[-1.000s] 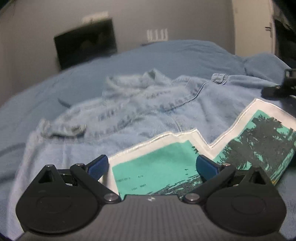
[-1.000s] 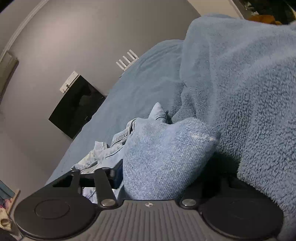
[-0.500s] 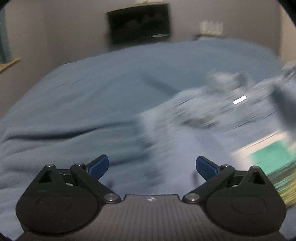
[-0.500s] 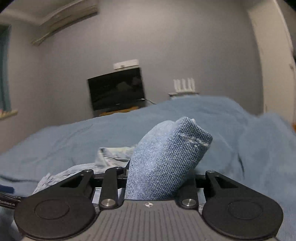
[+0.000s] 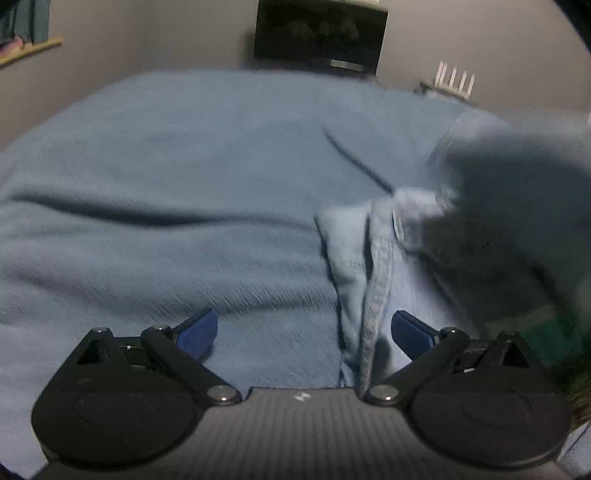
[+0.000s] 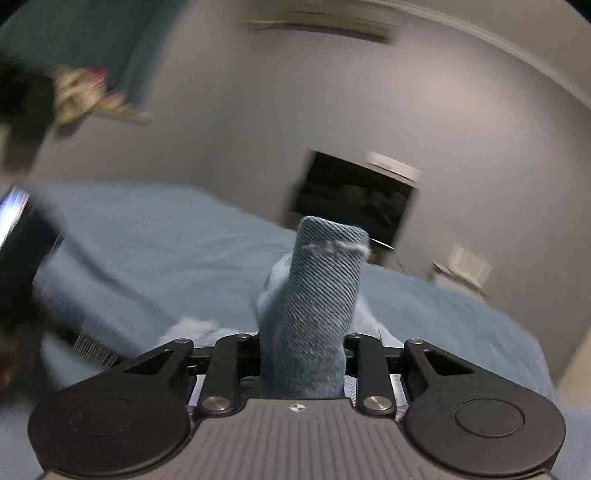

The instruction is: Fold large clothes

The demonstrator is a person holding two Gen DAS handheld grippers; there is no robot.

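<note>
Grey walls [image 6: 461, 122] enclose the room, and one blue fleece blanket [image 5: 166, 192] covers the bed across both views. One dark television [image 5: 320, 33] hangs on the far wall; a second ago it sat at the upper left of the left wrist view, now at top centre. One denim jacket [image 5: 364, 266] lies on the blanket, now at the right of the left wrist view in blurred folds; a second ago it filled the centre, with a teal-printed garment in front, of which only a dim green patch [image 5: 532, 332] now shows at the right edge. One left gripper [image 5: 303, 330] stands wide apart, as before, blue pads bare, gripping nothing; a jacket fold lies just inside its right finger. One right gripper [image 6: 302, 354] has just been closing and clamps a narrow bunch of denim [image 6: 325, 295] standing upright between its fingers, which was wider earlier.
</note>
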